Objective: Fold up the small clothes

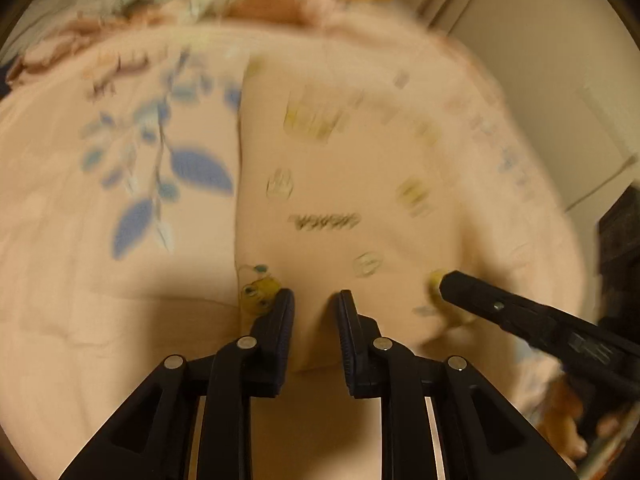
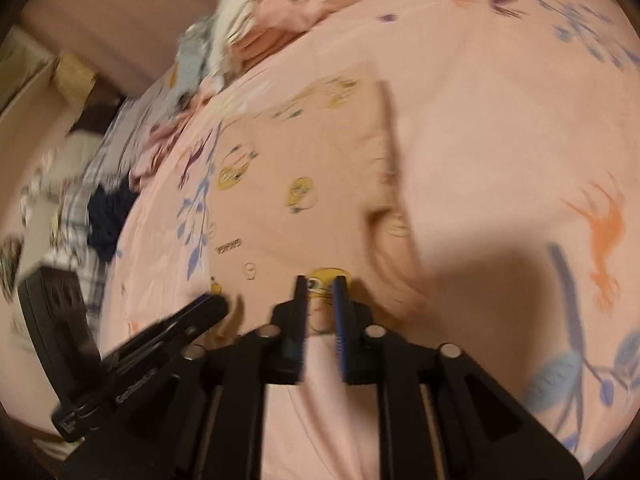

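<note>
Garment (image 1: 344, 184) is peachy pink with little yellow cartoon faces and a dark scribbly word. Bedsheet (image 2: 500, 128) is lighter pink with blue leafy sprigs plus an orange deer. Both grippers (image 1: 314, 300) are plain black.
</note>
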### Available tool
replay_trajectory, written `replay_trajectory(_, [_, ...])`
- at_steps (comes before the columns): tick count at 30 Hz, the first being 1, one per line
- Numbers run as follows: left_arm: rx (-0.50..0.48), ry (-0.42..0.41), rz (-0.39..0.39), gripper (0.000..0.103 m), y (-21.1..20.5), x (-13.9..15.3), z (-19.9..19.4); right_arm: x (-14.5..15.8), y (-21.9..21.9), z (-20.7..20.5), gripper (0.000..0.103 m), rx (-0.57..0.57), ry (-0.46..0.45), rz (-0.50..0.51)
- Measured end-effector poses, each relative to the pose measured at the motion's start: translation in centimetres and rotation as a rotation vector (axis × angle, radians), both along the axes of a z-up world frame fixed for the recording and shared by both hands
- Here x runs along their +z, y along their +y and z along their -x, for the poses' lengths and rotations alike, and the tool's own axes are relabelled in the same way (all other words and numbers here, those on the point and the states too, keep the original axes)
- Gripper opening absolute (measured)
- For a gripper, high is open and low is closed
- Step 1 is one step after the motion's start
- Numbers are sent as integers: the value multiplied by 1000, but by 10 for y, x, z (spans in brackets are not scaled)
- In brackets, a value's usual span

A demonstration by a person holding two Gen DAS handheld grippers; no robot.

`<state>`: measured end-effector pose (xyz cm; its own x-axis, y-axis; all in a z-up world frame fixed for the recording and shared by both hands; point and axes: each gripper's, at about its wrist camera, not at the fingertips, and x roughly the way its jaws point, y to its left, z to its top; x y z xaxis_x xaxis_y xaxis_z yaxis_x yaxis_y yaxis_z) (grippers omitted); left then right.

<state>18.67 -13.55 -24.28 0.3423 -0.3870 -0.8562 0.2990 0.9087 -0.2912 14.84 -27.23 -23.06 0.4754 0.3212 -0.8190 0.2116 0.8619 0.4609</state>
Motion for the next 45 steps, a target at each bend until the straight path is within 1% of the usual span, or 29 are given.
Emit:
replay_trajectory(1, [5,-32,10,19,-2,-2,3,-16,4,-13,34,-8,32,-6])
replay_trajectory(2, [11,-77,17,19,0,1,11,-22,2,-13,32,-30,16,-13])
replay_trajectory(3, [8,-95,4,19,-1,2,15,-19,1,-7,32,-39,-32,-9])
replay_trajectory(6, [-13,-160,-51,19,-7,3,25,-18,5,-1,30,-30,-59,40])
replay_trajectory(9, [-6,-190,-82,19,-12,4,28,-15,12,-2,30,-28,-74,80])
replay_trajectory(11, [-2,-204,-89,20,-13,3,29,-17,10,-2,30,-45,-86,75])
replay_trajectory(15, [-6,-206,-77,20,-7,-1,28,-18,10,2,30,-61,-109,49])
replay_trajectory(19, [1,-193,-61,20,-4,1,27,-17,9,1,30,-57,-99,40])
replay_trajectory(21, [15,-180,-25,20,0,0,27,-17,9,2,30,-52,-99,46])
replay_trajectory(23, [25,-164,28,20,6,-2,25,-17,9,3,30,-52,-111,43])
replay_trajectory(25, [31,-144,75,20,12,-3,23,-19,6,7,30,-62,-127,23])
replay_trajectory(27, [33,-131,102,20,15,-3,21,-21,4,9,30,-70,-140,1])
replay_trajectory(31, [24,-155,89,20,11,-2,25,-22,2,12,30,-69,-158,-15])
replay_trajectory(36, [35,-180,70,20,7,-3,28,-23,6,15,30,-69,-176,7])
replay_trajectory(38, [38,-179,81,20,9,-3,28,-22,6,15,30,-66,-180,14])
replay_trajectory(41, [69,-140,157,20,20,-4,26,-23,5,17,30,-62,-195,3])
replay_trajectory(43, [103,-95,230,20,30,-5,23,-26,2,20,30,-66,-217,-26])
replay_trajectory(45, [112,-61,261,20,36,-4,22,-28,-1,22,30,-71,-229,-54])
